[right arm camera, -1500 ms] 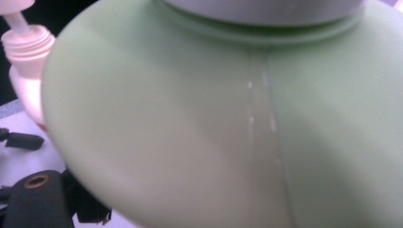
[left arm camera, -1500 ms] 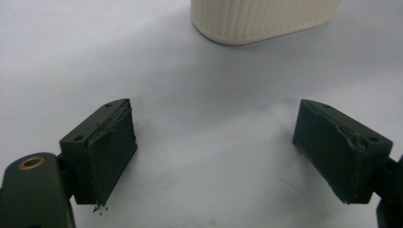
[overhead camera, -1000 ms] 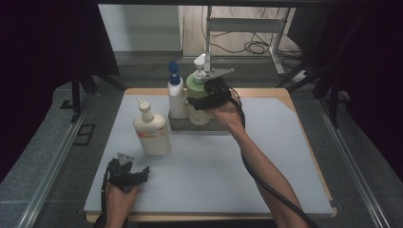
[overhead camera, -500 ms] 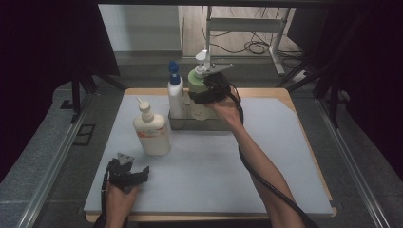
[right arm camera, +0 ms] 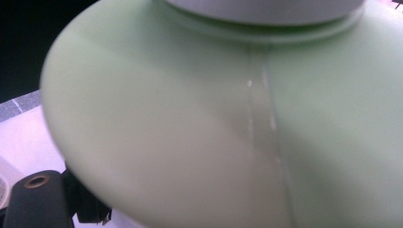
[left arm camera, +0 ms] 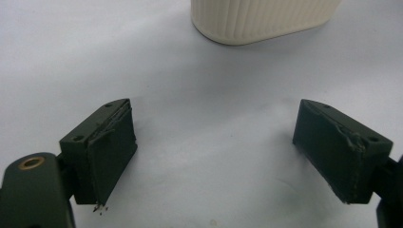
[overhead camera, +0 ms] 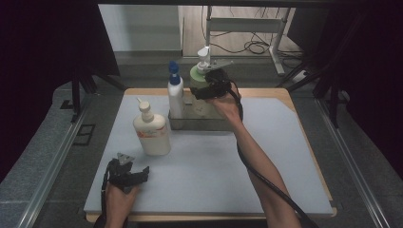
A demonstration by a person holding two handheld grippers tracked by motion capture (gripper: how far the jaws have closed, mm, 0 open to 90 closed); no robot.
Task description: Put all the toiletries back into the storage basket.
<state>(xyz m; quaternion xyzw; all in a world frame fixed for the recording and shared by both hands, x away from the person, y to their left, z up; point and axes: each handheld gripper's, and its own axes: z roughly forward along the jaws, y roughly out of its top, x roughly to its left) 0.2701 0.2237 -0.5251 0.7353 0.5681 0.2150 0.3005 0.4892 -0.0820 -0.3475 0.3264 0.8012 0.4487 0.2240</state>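
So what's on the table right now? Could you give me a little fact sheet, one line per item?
surface: grey mat on a wooden table
cream pump bottle: stands alone on the mat
tray: clear, low-walled, at the far side
blue-capped bottle: upright in the tray
green bottle: in the tray, white pump on top
right gripper: closed around the green bottle
left gripper: open, resting near the front edge, holding nothing
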